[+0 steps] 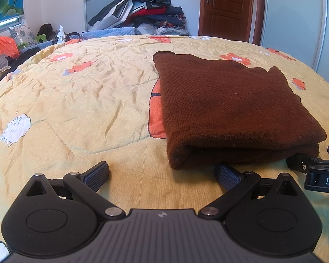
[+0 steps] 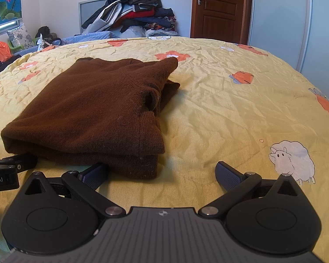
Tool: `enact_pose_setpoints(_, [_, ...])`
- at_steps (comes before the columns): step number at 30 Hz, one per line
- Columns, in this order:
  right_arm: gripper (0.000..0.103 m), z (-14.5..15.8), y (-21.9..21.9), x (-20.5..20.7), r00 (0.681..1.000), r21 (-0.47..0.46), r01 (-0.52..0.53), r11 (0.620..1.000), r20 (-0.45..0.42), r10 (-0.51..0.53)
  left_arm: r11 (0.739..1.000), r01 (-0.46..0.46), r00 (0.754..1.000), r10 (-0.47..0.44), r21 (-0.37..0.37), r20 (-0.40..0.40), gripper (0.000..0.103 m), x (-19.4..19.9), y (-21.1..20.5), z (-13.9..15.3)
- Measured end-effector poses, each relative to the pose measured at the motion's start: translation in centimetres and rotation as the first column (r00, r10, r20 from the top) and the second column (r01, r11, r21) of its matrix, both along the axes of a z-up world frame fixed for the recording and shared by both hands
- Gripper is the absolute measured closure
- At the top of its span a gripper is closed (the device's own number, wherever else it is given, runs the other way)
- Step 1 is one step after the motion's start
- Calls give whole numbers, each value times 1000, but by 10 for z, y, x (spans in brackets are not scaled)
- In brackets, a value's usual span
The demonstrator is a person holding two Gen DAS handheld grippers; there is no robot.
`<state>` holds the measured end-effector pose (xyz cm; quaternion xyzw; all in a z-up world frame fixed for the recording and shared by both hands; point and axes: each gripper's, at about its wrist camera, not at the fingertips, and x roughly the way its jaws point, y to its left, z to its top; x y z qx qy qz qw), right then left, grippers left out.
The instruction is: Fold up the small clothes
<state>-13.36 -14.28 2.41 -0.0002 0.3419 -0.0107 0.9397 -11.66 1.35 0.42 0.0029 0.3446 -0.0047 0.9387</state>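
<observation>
A brown knit sweater lies folded into a thick rectangle on the yellow quilt; it also shows in the right wrist view. My left gripper is open and empty, just in front of the sweater's near left corner, its right finger close to the fold. My right gripper is open and empty in front of the near right corner, its left finger at the sweater's edge. Each gripper shows at the edge of the other's view.
The yellow quilt with orange flowers and white sheep covers the bed. A tall pile of clothes stands behind the bed. A brown door and a pale wardrobe are at the back right.
</observation>
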Motion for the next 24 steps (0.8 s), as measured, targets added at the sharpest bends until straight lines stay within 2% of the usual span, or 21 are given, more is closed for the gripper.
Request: enact_pose_setpoints(24, [0,0,0,0,1000,0,0,1000,0,0,1000,-20,1000,20,-6,-10,0,3,-2,-1])
